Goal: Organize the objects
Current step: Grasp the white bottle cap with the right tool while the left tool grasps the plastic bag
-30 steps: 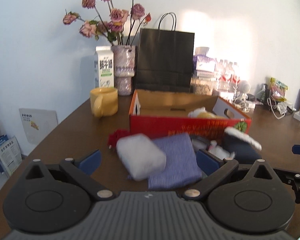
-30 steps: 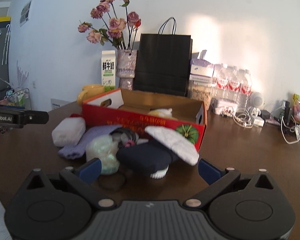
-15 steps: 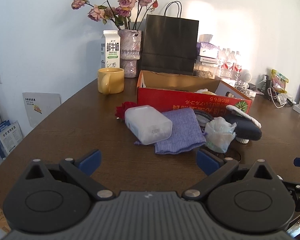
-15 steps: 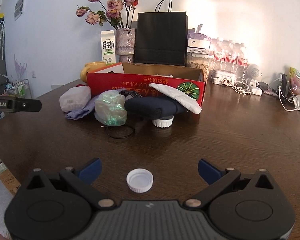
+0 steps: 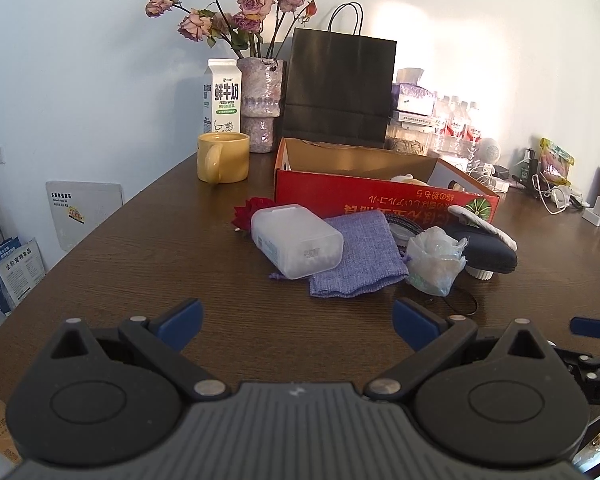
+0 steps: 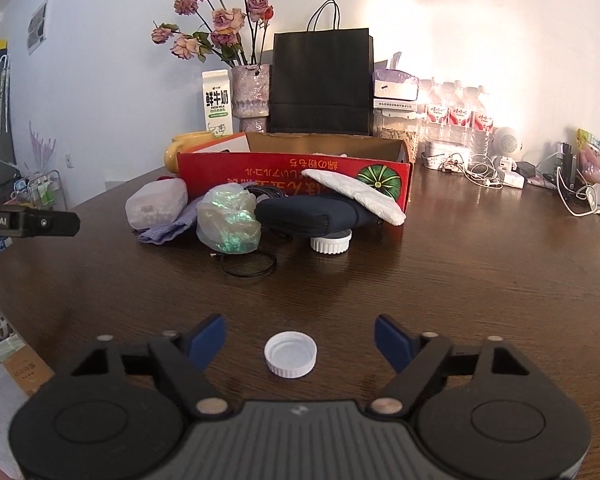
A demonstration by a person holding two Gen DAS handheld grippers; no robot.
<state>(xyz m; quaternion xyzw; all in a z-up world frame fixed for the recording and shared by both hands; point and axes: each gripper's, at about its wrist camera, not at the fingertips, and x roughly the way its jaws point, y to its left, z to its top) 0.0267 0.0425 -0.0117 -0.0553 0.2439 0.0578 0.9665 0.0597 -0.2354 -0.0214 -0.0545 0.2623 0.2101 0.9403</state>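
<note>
A dark wooden bench fills the room's foreground. At its far edge, against the pale wall, stand one black paper bag, one vase of dried roses, one milk carton and a cluster of water bottles; their number is hard to tell in the glare. One yellow mug sits near the far left edge.

In front of the bag lies one open red cardboard box. A heap of loose things crowds the box's near wall: one navy pouch with a white padded piece leaning on it, one purple cloth, one frosted plastic case lying on the cloth, one crumpled iridescent bag, one white lid under the pouch, and one black ring just in front.

Well apart from the heap, near the front edge, one white bottle cap lies open side up. The right gripper has been closing: its blue fingers stand either side of the cap, not touching it. The left gripper has its fingers spread wide over bare wood, short of the cloth.
</note>
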